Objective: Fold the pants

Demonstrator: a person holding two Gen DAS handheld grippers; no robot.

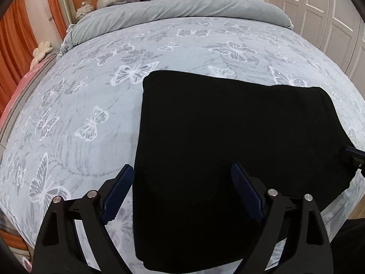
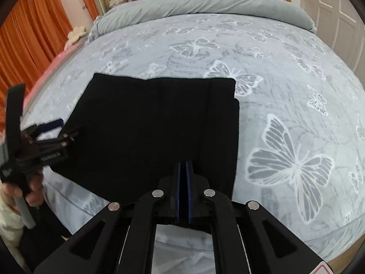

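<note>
Pants (image 1: 228, 141), black and already folded into a thick rectangle, lie flat on the bed (image 1: 91, 118) close to its near edge, one short side almost at that edge. Seen from the left wrist, their left fold runs straight and clean down toward the foot of the bed, and the far corner on that side is gently rounded. From the right wrist the far edge reads straight, with a small step at the far right corner where one layer sits a little short of the other.

Over the near left part of the cloth hangs the left gripper (image 1: 182, 178), jaws spread wide: one blue pad (image 1: 118, 189) is out over the butterfly cover just beside the fold, the other above the black fabric, and neither presses on anything. A hand (image 2: 32, 189) grips its handle at the bed's near left edge.

By the near right part of the pants the right gripper (image 2: 183, 182) points down with its pads together; whether any cloth is caught between them I cannot tell.

Beyond the pants the butterfly-print cover stretches bare to a rolled grey duvet (image 1: 182, 11) across the head of the bed. Left of the fold is wide open cover, and right of the pants the same. Orange curtains (image 2: 34, 34) hang past the left side, white wardrobe doors (image 1: 319, 11) past the right.
</note>
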